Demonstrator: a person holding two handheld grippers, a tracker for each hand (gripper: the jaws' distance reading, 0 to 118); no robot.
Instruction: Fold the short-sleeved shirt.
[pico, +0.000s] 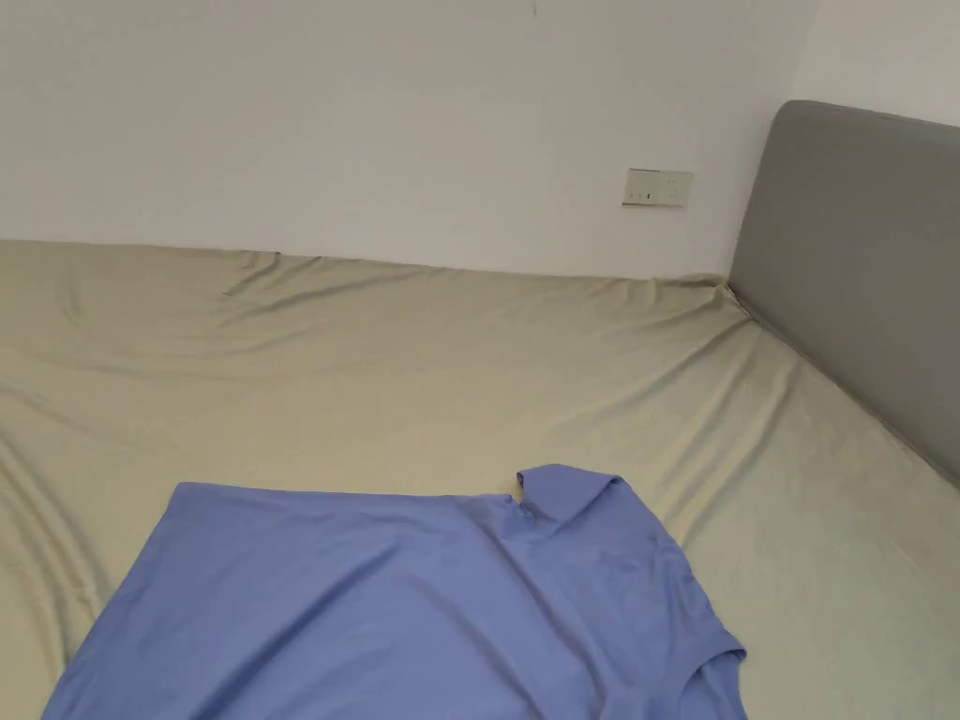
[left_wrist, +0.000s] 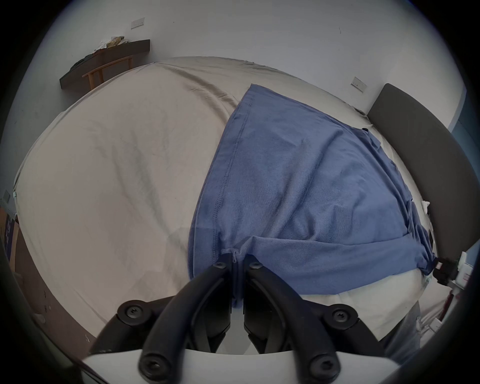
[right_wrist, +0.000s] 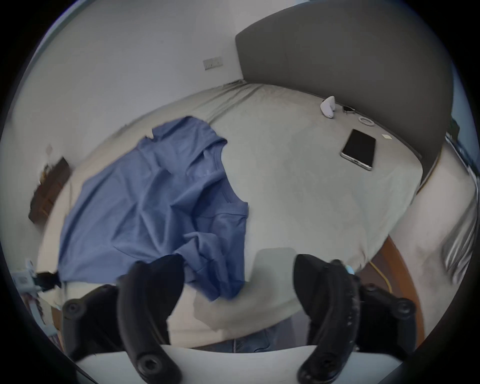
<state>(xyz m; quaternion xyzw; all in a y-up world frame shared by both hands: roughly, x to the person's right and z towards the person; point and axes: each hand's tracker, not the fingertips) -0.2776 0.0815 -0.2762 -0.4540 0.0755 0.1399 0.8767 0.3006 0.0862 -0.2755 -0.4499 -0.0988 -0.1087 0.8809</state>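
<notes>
Blue shirt (left_wrist: 298, 187) on bed (left_wrist: 104, 169) (rumpled), left gripper (left_wrist: 237, 262) pinching hem — right gripper (right_wrist: 237, 259) agape

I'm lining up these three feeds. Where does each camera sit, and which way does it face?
Head view: on the head, facing across the bed to the wall; no body part.
Left gripper view: on the left gripper, shut on the blue shirt.
Right gripper view: on the open right gripper, facing the headboard.
All share shirt and headboard.
</notes>
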